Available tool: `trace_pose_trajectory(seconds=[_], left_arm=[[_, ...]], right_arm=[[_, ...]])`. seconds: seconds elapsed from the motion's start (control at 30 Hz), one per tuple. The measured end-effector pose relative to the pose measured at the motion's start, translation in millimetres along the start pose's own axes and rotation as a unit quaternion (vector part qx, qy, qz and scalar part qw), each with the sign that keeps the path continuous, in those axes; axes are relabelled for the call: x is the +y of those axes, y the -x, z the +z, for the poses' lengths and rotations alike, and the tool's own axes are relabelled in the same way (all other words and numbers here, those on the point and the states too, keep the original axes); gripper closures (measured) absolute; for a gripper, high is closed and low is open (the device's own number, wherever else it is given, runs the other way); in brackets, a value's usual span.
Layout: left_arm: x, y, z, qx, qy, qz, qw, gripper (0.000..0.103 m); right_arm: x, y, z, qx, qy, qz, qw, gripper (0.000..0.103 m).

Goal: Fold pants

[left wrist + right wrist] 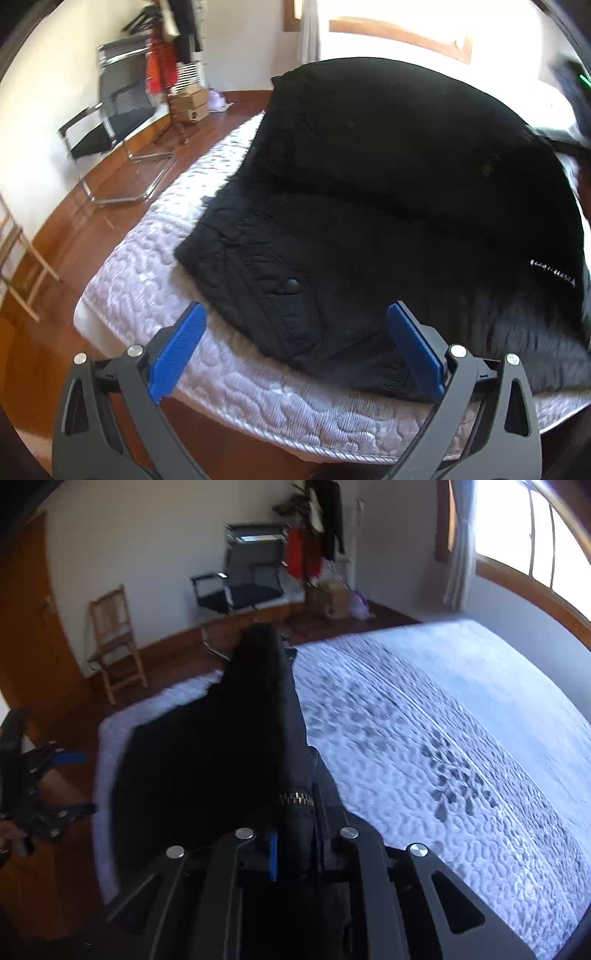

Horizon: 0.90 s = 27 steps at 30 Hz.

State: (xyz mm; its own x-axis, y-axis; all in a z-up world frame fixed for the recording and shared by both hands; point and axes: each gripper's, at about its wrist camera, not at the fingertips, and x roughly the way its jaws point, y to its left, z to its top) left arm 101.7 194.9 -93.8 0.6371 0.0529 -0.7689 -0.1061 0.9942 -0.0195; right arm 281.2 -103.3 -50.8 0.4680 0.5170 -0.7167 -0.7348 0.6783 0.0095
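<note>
Black pants (388, 192) lie on the quilted mattress (229, 391), near its floor-side corner, one part already lapped over another. Our left gripper (295, 350) hovers with jaws spread wide above the pocket flap at the mattress edge. Our right gripper (295, 842) pinches a raised ridge of cloth beside the zipper (296, 798). We judge the fabric soft, limp and fairly thick; seams, waistband and hems offer the firmest holds.
</note>
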Motion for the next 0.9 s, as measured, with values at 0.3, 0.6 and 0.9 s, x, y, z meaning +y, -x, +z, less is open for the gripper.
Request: trace_pose_trajectory(seconds=[0.3, 0.6, 0.9], left_arm=[[21, 43, -4, -0.063, 0.064, -0.014, 0.9958, 0.005], [-7, -6, 18, -0.044, 0.06, -0.05, 0.996, 0.003], [-70, -53, 7, -0.011, -0.002, -0.061, 0.9981, 0.003]], right_arm=[[134, -9, -96, 0.063, 0.146, 0.038, 0.987, 0.089], [145, -39, -134, 0.086, 0.107, 0.041, 0.99, 0.08], [81, 91, -186, 0.027, -0.106, -0.023, 0.994, 0.052]])
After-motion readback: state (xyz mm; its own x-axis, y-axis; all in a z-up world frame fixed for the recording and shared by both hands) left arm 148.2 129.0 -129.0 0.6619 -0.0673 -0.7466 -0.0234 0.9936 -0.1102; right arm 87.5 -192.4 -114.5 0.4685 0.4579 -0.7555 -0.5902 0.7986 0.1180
